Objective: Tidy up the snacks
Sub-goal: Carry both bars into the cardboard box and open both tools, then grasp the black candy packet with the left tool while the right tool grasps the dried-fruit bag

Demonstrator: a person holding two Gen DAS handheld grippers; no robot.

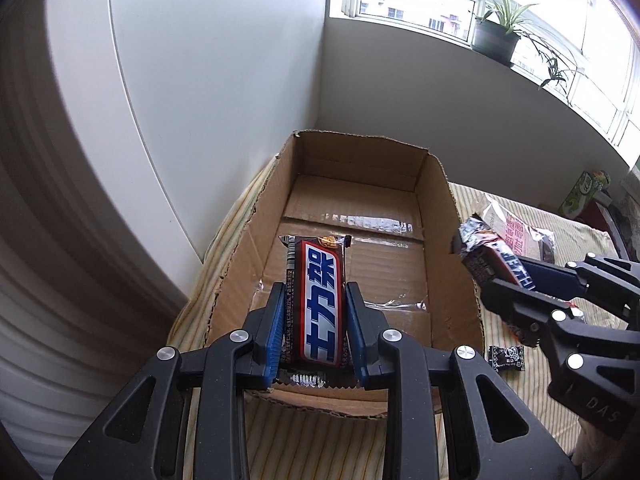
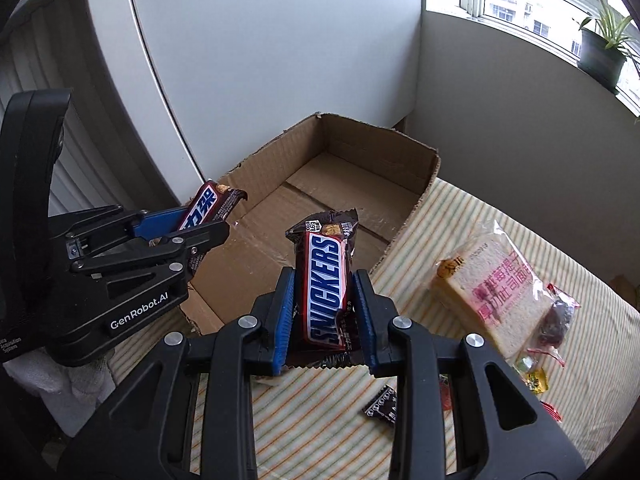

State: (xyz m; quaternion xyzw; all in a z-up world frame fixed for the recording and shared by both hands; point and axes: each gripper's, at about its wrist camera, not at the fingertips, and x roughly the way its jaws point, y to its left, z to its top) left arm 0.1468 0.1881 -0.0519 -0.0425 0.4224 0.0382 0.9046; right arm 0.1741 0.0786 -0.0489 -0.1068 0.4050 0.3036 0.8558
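An open cardboard box (image 1: pixel 456 216) (image 2: pixel 424 188) sits on the striped tablecloth, with nothing inside it. My left gripper (image 1: pixel 316 292) is shut on a Snickers bar with Chinese lettering (image 1: pixel 322 300) and holds it above the box's near end; it also shows in the right wrist view (image 2: pixel 208 204). My right gripper (image 2: pixel 326 280) is shut on a second Snickers bar (image 2: pixel 326 280), held above the box's right wall; in the left wrist view that bar (image 1: pixel 492 256) hangs just right of the box.
A bagged bread slice (image 2: pixel 492 280) lies right of the box, with small wrapped sweets (image 2: pixel 556 316) beside it. A dark candy (image 1: pixel 506 354) lies near the box's front corner. A white wall is behind the box; potted plants (image 1: pixel 496 36) stand on the sill.
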